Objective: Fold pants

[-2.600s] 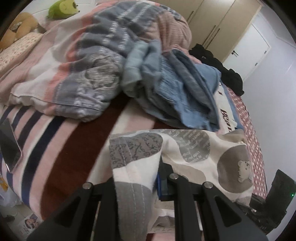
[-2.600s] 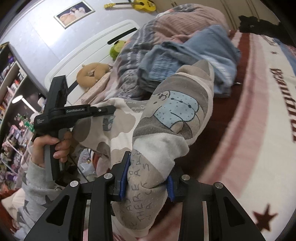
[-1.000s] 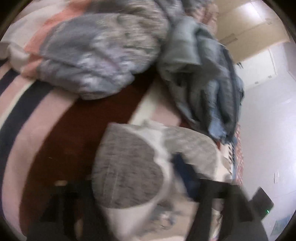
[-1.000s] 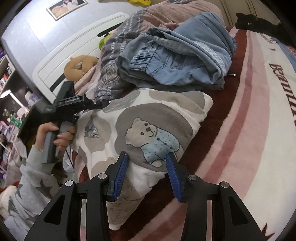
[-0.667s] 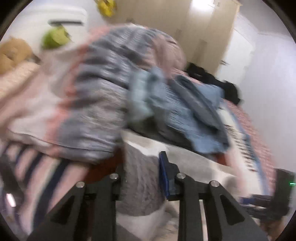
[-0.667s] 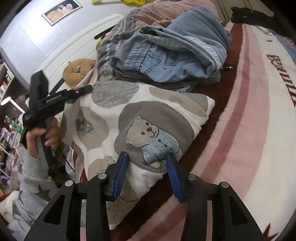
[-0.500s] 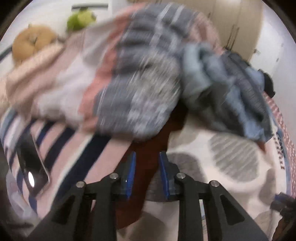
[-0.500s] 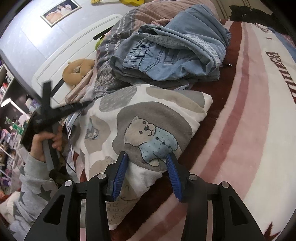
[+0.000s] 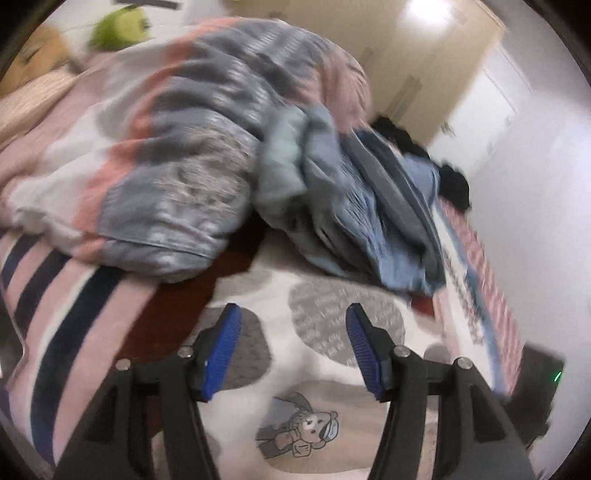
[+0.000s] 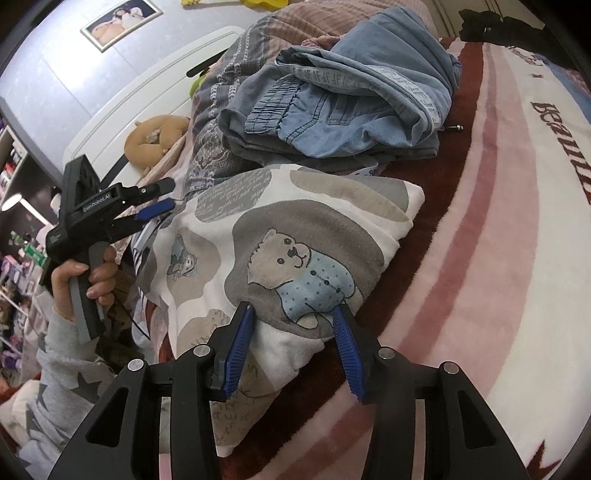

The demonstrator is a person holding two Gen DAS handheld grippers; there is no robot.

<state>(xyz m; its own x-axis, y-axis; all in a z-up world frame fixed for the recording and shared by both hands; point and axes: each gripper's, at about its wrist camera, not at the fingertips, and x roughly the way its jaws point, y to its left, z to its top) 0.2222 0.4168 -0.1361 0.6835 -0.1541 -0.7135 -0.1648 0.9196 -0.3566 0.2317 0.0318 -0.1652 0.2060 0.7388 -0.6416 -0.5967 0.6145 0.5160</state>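
Both grippers, left gripper (image 9: 291, 347) and right gripper (image 10: 293, 341), gape wide above the bear-print pants (image 10: 295, 236); the loose fold may slump off the bed edge.

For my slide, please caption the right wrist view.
Open right gripper over folded bear-print pants on the bed.

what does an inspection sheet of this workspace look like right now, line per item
surface: striped pink, maroon and white fleece blanket covering a bed.
job's things: white bear-print pants lying folded and flat on the blanket.
clutter: pile of blue denim clothes just behind the pants; rumpled grey and pink duvet; tan plush toy; green plush toy; black clothes at the far edge.
grippers: left gripper open, holding nothing; right gripper open over the pants' near edge.
cables: nothing seen.
surroundings: white headboard, framed photo, beige wardrobe doors.
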